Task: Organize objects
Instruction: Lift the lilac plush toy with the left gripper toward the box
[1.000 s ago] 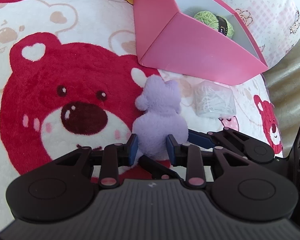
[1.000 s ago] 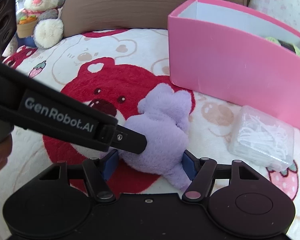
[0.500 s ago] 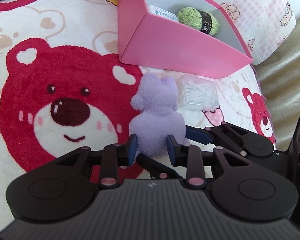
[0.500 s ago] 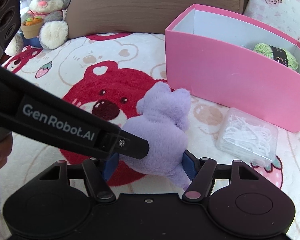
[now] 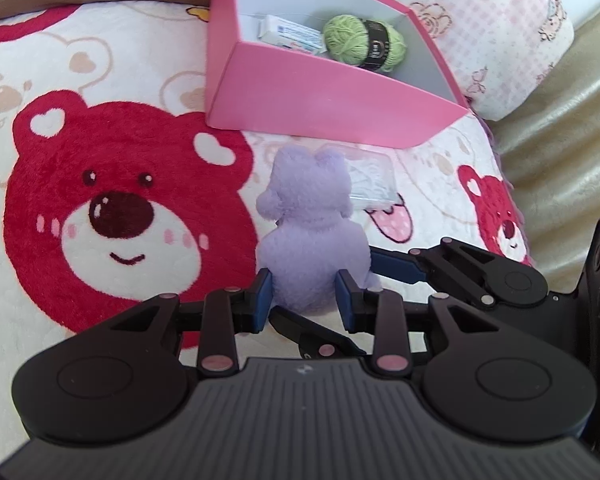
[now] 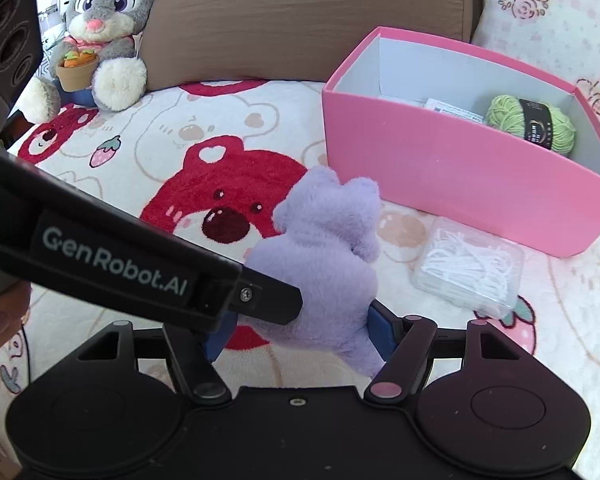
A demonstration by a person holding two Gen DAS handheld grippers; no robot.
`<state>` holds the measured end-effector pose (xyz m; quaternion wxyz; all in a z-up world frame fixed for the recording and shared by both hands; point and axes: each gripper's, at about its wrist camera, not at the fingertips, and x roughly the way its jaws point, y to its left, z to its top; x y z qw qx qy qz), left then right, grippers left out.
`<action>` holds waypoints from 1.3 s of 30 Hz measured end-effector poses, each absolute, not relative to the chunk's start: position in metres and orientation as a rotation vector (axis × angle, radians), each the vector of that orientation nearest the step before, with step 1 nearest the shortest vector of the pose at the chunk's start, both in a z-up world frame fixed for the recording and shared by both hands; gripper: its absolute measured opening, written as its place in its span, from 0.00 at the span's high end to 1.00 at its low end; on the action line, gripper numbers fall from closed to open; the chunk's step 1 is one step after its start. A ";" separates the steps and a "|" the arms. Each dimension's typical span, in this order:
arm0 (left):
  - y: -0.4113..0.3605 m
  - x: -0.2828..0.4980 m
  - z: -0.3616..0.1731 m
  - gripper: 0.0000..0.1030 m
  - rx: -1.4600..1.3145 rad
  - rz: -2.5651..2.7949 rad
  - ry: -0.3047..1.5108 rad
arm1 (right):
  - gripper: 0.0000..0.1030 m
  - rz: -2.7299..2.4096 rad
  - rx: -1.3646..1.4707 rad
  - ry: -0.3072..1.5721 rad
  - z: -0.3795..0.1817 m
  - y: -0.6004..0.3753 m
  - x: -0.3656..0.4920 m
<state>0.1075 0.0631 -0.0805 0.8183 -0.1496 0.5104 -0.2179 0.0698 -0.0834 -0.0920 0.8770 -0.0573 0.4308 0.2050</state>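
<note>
A purple plush toy (image 5: pixel 310 236) hangs above the bear blanket, held from two sides. My left gripper (image 5: pixel 305 300) is shut on its lower body. My right gripper (image 6: pixel 298 334) is shut on the same plush toy (image 6: pixel 320 264), and one of its blue pads (image 5: pixel 392 266) shows in the left wrist view against the toy's right side. A pink box (image 5: pixel 324 92) stands beyond the toy and holds a green yarn ball (image 5: pixel 364 42) and a white packet (image 5: pixel 290 34). The box (image 6: pixel 452 168) and yarn (image 6: pixel 530 124) also show in the right wrist view.
A clear plastic case of white pieces (image 6: pixel 470 268) lies on the blanket in front of the box, partly hidden by the toy in the left wrist view (image 5: pixel 374 180). A grey bunny plush (image 6: pixel 100 36) sits against a brown cushion (image 6: pixel 312 24). A pink pillow (image 5: pixel 496 32) lies behind the box.
Both grippers have lifted the purple plush toy higher above the blanket. The box interior, with yarn and packet, has come into fuller view.
</note>
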 end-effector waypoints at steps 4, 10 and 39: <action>0.059 0.101 -0.067 0.70 -0.308 -0.491 1.084 | 0.26 0.429 -0.086 0.900 -0.079 -0.091 0.066; 0.053 0.094 -0.050 0.70 -0.286 -0.508 1.073 | 0.26 0.434 -0.052 0.901 -0.062 -0.101 0.060; 0.034 0.113 0.040 0.69 -0.250 -0.489 0.974 | 0.33 0.488 0.004 0.822 0.018 -0.133 0.084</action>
